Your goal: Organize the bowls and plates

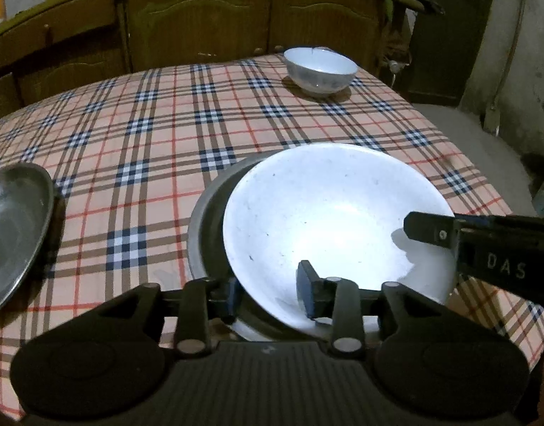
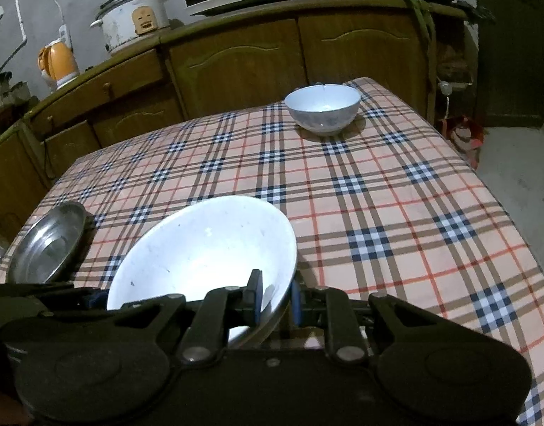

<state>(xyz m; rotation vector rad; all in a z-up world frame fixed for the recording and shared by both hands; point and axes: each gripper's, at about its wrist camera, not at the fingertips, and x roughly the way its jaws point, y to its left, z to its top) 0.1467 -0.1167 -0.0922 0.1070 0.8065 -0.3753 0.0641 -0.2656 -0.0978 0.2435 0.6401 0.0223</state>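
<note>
A wide white bowl point(image 1: 325, 213) sits tilted in a grey metal dish point(image 1: 202, 220) on the checked tablecloth. My left gripper point(image 1: 270, 293) straddles the bowl's near rim, one pad inside and one outside, with a gap showing, so it is open. My right gripper point(image 2: 276, 298) is shut on the white bowl point(image 2: 208, 248) at its right rim. One of its fingers point(image 1: 428, 230) reaches over the rim from the right in the left wrist view. A small white bowl point(image 1: 319, 71) point(image 2: 323, 108) stands upright at the table's far right. A metal plate point(image 1: 16, 230) point(image 2: 48, 245) lies at the left.
The table point(image 2: 396, 213) has a checked cloth, with its right edge dropping to a concrete floor. Wooden cabinets point(image 2: 236, 60) run behind it, carrying a rice cooker point(image 2: 133, 17) and an orange kettle point(image 2: 59, 60). A dark door point(image 1: 449, 35) stands at the far right.
</note>
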